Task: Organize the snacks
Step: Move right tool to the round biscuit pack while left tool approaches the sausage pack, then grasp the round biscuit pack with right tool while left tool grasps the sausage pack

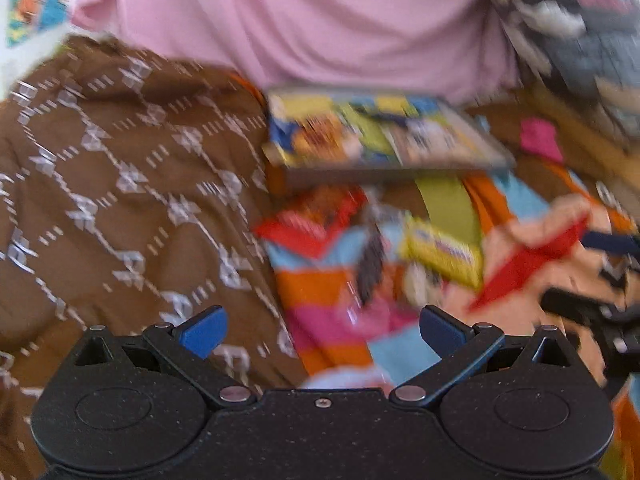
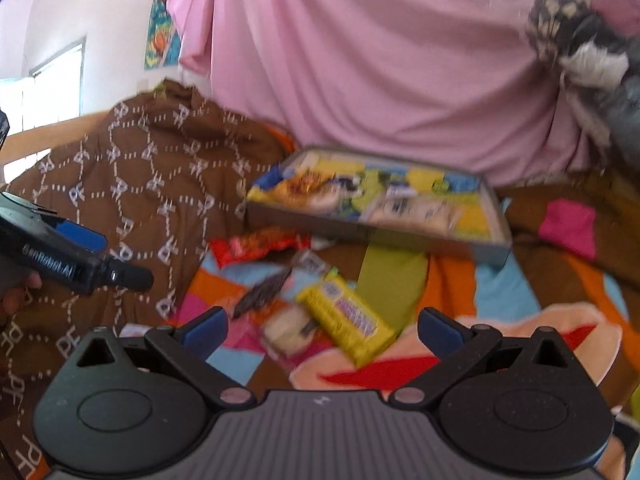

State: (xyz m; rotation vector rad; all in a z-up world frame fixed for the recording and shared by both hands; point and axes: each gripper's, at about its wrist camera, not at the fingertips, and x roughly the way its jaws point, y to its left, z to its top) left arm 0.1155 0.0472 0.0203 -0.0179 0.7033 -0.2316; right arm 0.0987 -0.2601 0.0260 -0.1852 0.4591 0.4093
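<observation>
Yellow candy bar [image 2: 347, 317] loose at lower centre; both grippers, left gripper [image 1: 323, 330] and right gripper [image 2: 322, 330], spread, empty. Could slip off soft blanket [image 2: 452, 292], missing tray [image 2: 372, 232].

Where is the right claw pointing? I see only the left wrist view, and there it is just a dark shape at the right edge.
Observer: The right claw is open and empty; the yellow snack bar shows between its fingers.
Operator: How does my left claw look from that side?
Observer: The left claw enters at the left edge, over the brown patterned cloth, with a hand behind it.
Operator: Anything on the wall?
Observer: A window, far left.
</observation>
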